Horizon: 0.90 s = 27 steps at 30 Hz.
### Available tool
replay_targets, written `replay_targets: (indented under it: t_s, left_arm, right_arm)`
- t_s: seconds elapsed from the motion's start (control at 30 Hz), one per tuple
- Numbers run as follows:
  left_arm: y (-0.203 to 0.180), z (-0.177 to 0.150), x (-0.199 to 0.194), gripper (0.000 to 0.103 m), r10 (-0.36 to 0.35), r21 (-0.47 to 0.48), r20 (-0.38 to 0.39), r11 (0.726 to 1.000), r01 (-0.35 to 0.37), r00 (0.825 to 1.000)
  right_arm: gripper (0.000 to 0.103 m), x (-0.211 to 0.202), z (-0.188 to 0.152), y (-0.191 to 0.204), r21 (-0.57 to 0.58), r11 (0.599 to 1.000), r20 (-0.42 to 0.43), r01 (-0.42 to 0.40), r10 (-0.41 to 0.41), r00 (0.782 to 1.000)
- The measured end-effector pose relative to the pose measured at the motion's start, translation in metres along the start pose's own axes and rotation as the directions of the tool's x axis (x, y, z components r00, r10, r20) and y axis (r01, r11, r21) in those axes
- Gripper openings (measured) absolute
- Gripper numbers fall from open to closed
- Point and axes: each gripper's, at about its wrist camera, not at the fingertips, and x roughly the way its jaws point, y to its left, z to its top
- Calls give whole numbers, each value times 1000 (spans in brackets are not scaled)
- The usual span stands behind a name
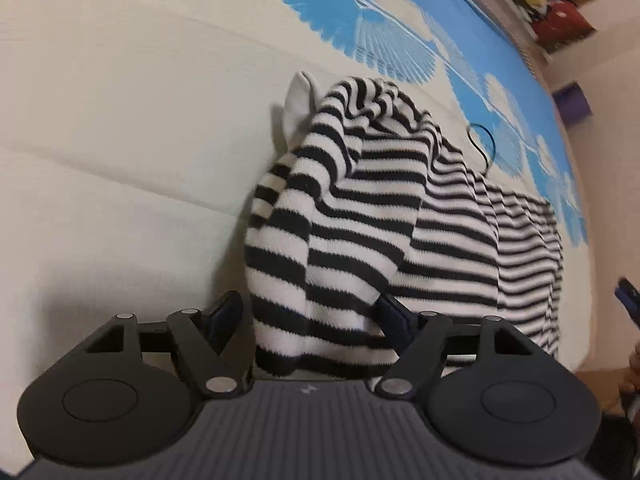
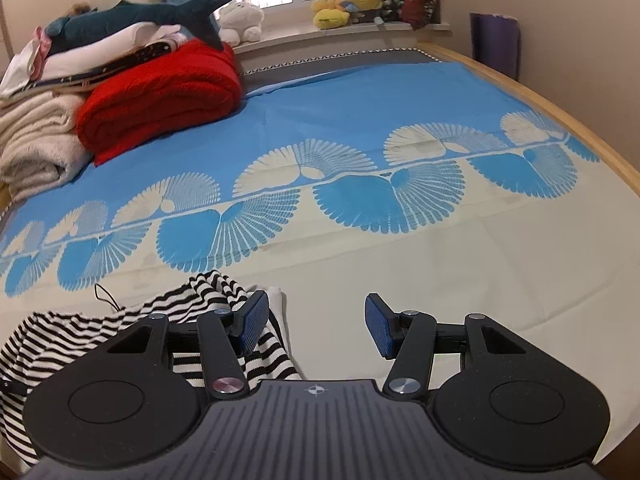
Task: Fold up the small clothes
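Nearest the lens, the left gripper (image 1: 310, 320) straddles a bunched sleeve of the black-and-white striped knit top (image 1: 400, 220). Its jaws stand wide apart with the fabric lying loose between them, and the dark pads (image 1: 394, 318) do not appear to press on it. That reads as a fold just laid down, with the sleeve left draped over the body of the garment rather than carried.

Widest of all is the cream and blue bedspread printed with fan shapes (image 2: 400, 264), spread flat over the bed. It probably serves as the folding surface because it is broad and uncluttered near the person.

Far back, a folded red knitted blanket (image 2: 160, 96) sits beside a pile of pale folded linens (image 2: 36, 140). Both are well apart from the work, likely parked there to keep the near cream area free.

The striped top lies on the cream part of the spread, heaped at one end and flatter toward the other, so the folding looks only partly done.

Beside it the right gripper (image 2: 316, 326) hangs over bare cloth. Its blue-faced pads (image 2: 378, 326) are parted and nothing sits between them. It seems to be waiting next to the garment's edge.

Smallest is a thin black cord loop (image 1: 482, 144) resting on the spread just beyond the top.
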Motion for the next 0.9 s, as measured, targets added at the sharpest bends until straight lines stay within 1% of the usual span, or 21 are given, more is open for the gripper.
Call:
replay_targets:
  t_s: [0.07, 0.1, 0.13, 0.2, 0.23, 0.27, 0.3, 0.4, 0.43, 0.5, 0.57, 0.63, 0.77, 0.83, 0.9]
  left_arm:
    - [1, 2, 2, 68, -38, 23, -1, 999, 38, 999]
    - [1, 2, 4, 60, -50, 20, -5, 999, 50, 999]
    - [0, 3, 7, 45, -53, 25, -3, 998, 53, 999]
    - [-8, 5, 15, 22, -80, 32, -24, 996, 81, 997]
    - [-17, 7, 17, 19, -62, 61, -22, 996, 63, 998]
    - [-24, 7, 17, 18, -47, 92, -18, 995, 48, 999]
    - [-30, 9, 17, 16, -39, 102, -13, 994, 40, 999]
    - [-45, 14, 7, 14, -53, 100, 21, 994, 50, 998]
    - [-52, 15, 0, 14, -72, 107, 44, 992, 67, 996]
    - [-72, 18, -14, 13, -129, 127, 94, 985, 116, 987]
    - [-98, 18, -26, 13, -187, 151, 132, 974, 166, 974]
    - [-131, 17, -29, 13, -229, 182, 148, 962, 201, 962]
    - [-215, 10, -14, 13, -258, 256, 127, 941, 220, 958]
    - [-264, 4, 3, 13, -248, 278, 108, 937, 210, 963]
    - [-310, -6, 26, 13, -214, 306, 93, 936, 176, 972]
  right_arm:
    - [55, 2, 0, 3, -22, 1000, -2, 6, -6, 1000]
    - [55, 3, 0, 4, -28, 1000, -3, 9, -9, 1000]
    - [55, 4, 0, 4, -29, 1000, -5, 11, -11, 1000]
    - [55, 5, 0, 4, -24, 1000, -9, 15, -15, 1000]
    - [55, 6, 0, 3, -19, 1000, -11, 18, -18, 1000]
    - [55, 7, 0, 3, -14, 1000, -12, 20, -20, 1000]
    - [55, 7, 0, 2, -9, 1000, -11, 19, -19, 1000]
    - [55, 6, -1, 2, 2, 1000, -6, 13, -13, 1000]
    - [55, 5, -1, 1, 4, 1000, -3, 9, -9, 1000]
    - [55, 1, -2, 0, 9, 1000, 5, 1, -1, 1000]
    - [55, -2, -2, -4, 12, 1000, 10, -4, 4, 1000]
    - [55, -5, -2, -9, 18, 1000, 17, -10, 10, 1000]
    - [55, -10, -4, -19, 39, 999, 24, -14, 13, 1000]
    - [55, -13, -4, -24, 53, 998, 29, -14, 12, 1000]
    - [55, -15, -5, -28, 68, 998, 33, -12, 10, 999]
